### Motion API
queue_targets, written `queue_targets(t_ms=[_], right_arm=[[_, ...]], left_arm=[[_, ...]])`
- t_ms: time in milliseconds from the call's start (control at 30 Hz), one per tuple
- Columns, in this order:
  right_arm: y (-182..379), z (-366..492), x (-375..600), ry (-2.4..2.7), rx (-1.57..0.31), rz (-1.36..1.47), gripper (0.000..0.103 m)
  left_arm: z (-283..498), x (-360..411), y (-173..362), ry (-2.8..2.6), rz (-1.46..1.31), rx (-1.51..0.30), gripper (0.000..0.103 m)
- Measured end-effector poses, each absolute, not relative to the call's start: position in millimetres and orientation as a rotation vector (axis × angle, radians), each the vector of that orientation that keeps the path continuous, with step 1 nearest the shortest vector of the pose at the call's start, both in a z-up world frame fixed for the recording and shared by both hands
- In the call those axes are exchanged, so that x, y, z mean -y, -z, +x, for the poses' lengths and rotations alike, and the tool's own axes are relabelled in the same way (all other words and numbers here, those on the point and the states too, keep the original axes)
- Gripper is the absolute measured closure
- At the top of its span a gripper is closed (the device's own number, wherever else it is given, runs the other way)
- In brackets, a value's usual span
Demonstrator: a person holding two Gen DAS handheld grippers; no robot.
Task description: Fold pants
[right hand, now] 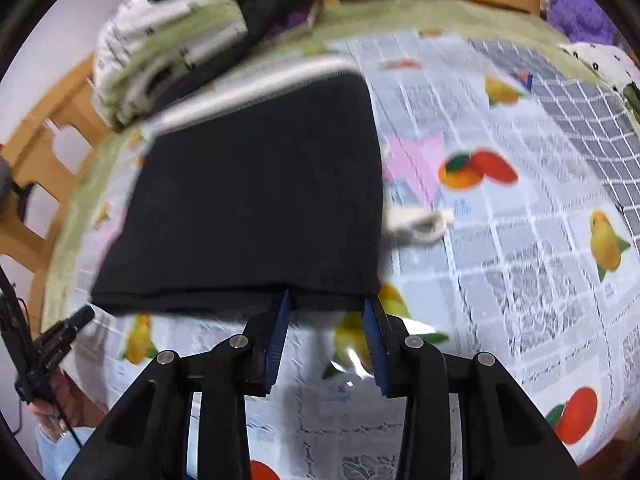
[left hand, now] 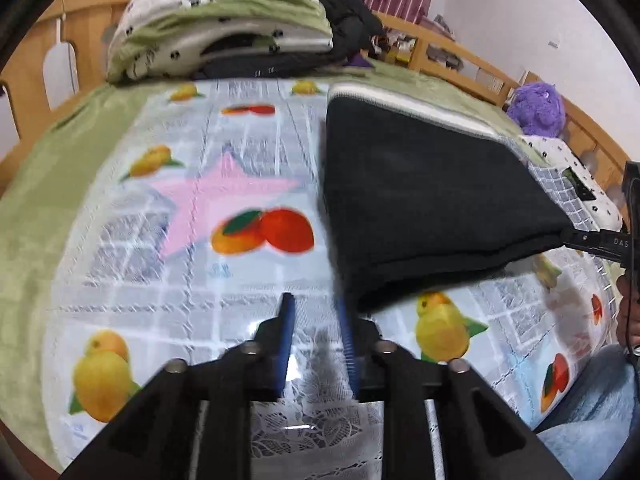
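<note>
The black pants [left hand: 424, 200] lie folded into a rectangle on the fruit-print cloth, white waistband [left hand: 404, 102] at the far side. In the right wrist view the pants [right hand: 256, 196] fill the left centre, with a white drawstring [right hand: 420, 226] sticking out at their right edge. My left gripper [left hand: 316, 304] is open and empty, its right finger beside the pants' near left corner. My right gripper [right hand: 328, 300] is open at the pants' near edge, holding nothing. It also shows in the left wrist view [left hand: 576, 238], touching the pants' right corner. The left gripper [right hand: 80, 318] shows at the far left of the right wrist view.
The fruit-print cloth [left hand: 192, 184] covers a bed with a green blanket [left hand: 48, 184]. Piled bedding [left hand: 224, 24] and dark clothes [left hand: 352, 20] sit at the far end. A purple plush toy [left hand: 538, 108] lies by the wooden rail [left hand: 452, 54]. My jeans-clad leg [left hand: 592, 412] is at the lower right.
</note>
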State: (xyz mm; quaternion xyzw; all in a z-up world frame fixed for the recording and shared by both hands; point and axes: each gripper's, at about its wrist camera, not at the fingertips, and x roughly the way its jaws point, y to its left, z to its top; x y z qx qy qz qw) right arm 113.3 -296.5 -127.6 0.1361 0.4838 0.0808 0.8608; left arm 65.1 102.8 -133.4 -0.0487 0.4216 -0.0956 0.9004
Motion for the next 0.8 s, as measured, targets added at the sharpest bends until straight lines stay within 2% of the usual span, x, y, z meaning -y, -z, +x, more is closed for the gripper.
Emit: queue_targets(t_ms=[100,200,267,467,600,700,800], right_arm=[[116.2,111.0,295.2,-0.228,-0.961,0.268,0.066],[104.2,100.6,300.2,-0.273,-0.88,0.282,0.068],[100.5,101.9,301.1,-0.276,-0.856,0.312,0.068],[93.6,107.5,294.8,-0.281,-0.829,0.255,0.069],[89.7,100.2,301.0,-0.302,-0.813,0.246,0.071],[79.1,83.6,310.9,-0.27,-0.737,0.208,0.072],[80.0,88.3,321.5,-0.244,-0.736,0.274,0.072]], left_arm=[[80.9,-95.6,114.0,0.242,-0.126,-0.836,0.08],[104.9,-76.4,101.1,0.306,-0.137,-0.823,0.072],[118.0,-61.7,100.2,0.321,-0.113,-0.808,0.072],[141.2,-41.3,149.5,0.286,-0.034,-0.911,0.069],[119.2,-53.2,155.3,0.287,-0.049,-0.906,0.057],[111.5,-70.0,165.7,0.342,-0.164,-0.975,0.057],[102.3,-73.7,155.5,0.329,-0.145,-0.922,0.055]])
